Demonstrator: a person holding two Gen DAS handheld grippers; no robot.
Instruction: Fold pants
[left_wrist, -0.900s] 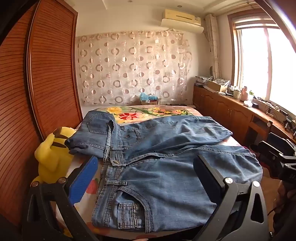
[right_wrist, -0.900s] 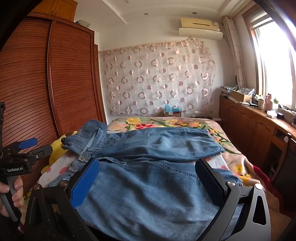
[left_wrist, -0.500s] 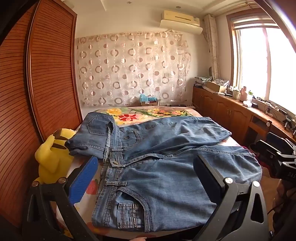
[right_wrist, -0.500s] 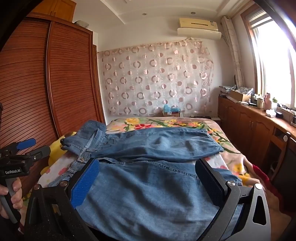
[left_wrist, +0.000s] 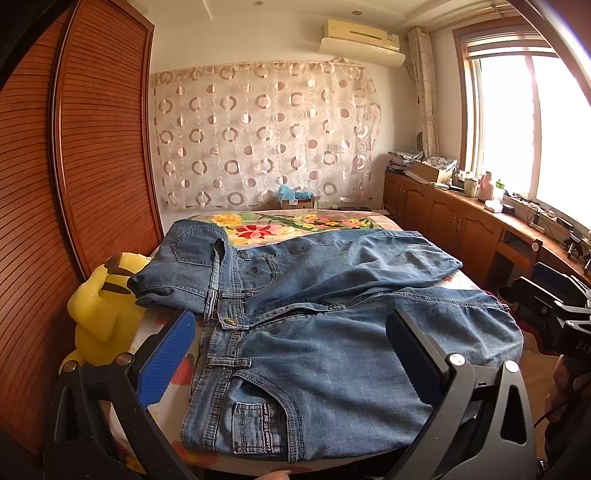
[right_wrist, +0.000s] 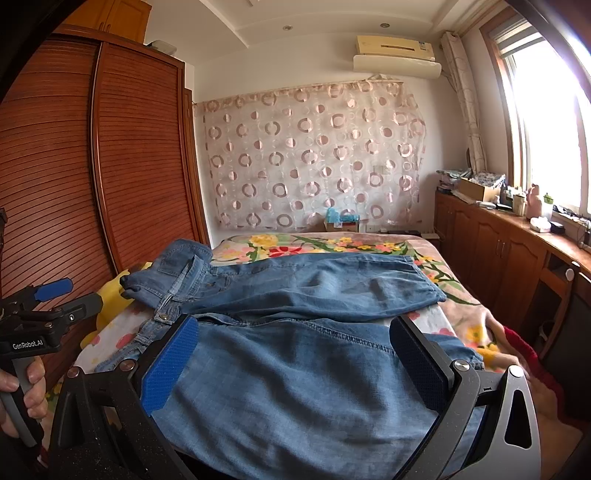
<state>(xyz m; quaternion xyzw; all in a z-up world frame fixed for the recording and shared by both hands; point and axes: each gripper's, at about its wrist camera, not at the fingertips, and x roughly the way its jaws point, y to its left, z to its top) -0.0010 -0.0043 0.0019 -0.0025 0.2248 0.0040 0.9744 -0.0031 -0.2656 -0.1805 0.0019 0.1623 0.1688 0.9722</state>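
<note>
Blue jeans (left_wrist: 332, 314) lie spread on the bed, waistband at the left, both legs running to the right. The far leg (right_wrist: 325, 284) lies apart from the near one. My left gripper (left_wrist: 291, 350) hovers above the waist and front pocket, jaws wide open, nothing between the blue pads (left_wrist: 166, 358). My right gripper (right_wrist: 295, 354) hangs over the near leg, also open and empty. The right gripper's body shows at the right edge of the left wrist view (left_wrist: 554, 314). The left gripper (right_wrist: 51, 299), held by a hand, shows at the left of the right wrist view.
A yellow plush toy (left_wrist: 99, 314) sits at the bed's left edge by the wooden wardrobe doors (left_wrist: 92, 147). The floral bedspread (left_wrist: 295, 225) shows beyond the jeans. Wooden cabinets (right_wrist: 498, 251) with clutter run under the window on the right.
Both grippers have stayed open over the jeans. The views have shifted only slightly; the jeans lie as before.
</note>
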